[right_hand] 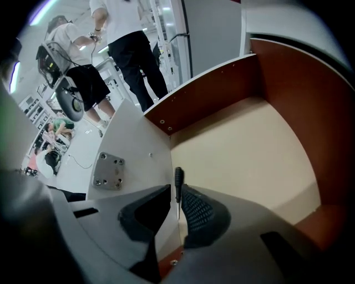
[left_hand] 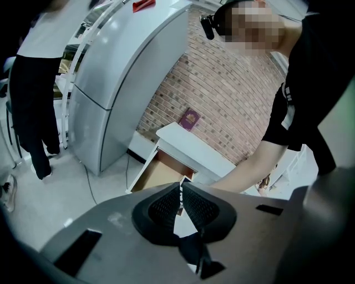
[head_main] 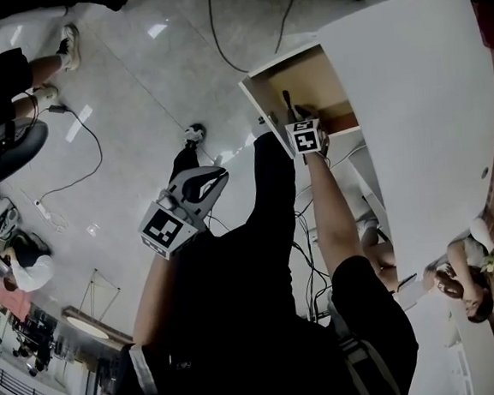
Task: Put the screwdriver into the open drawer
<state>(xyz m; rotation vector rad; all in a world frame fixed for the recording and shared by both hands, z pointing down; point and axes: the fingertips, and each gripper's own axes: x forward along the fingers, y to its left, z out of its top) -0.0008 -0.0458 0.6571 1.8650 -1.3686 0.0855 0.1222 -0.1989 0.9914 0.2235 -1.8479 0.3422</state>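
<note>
The right claw (right_hand: pixel 177 195) reaches into the open drawer (right_hand: pixel 244 155) of a white desk (head_main: pixel 429 116), at 1 o'clock in the head view. Its jaws stand nearly together, pinching a slim black-handled screwdriver (right_hand: pixel 178 178) between their tips. The handle points ahead past the tips, and the thin shaft runs back toward the camera in the narrow gap between the pads. The tool is above the drawer's pale floor, close to the white front panel. That panel carries a small metal plate (right_hand: pixel 108 170) at 9 o'clock of the claw. A brown side wall closes the drawer at 12 o'clock.

The left claw (left_hand: pixel 181 191) is clenched, its ribbed pads meeting at the tips with nothing between them. In the head view it hangs over the tiled floor (head_main: pixel 135 99) at 9 o'clock, well apart from the drawer and beside the person's dark clothing. Its own camera looks back across the room at the desk. A grey fridge (left_hand: pixel 116 83) stands at 10 o'clock there, with a brick wall (left_hand: pixel 222 94) behind.
</note>
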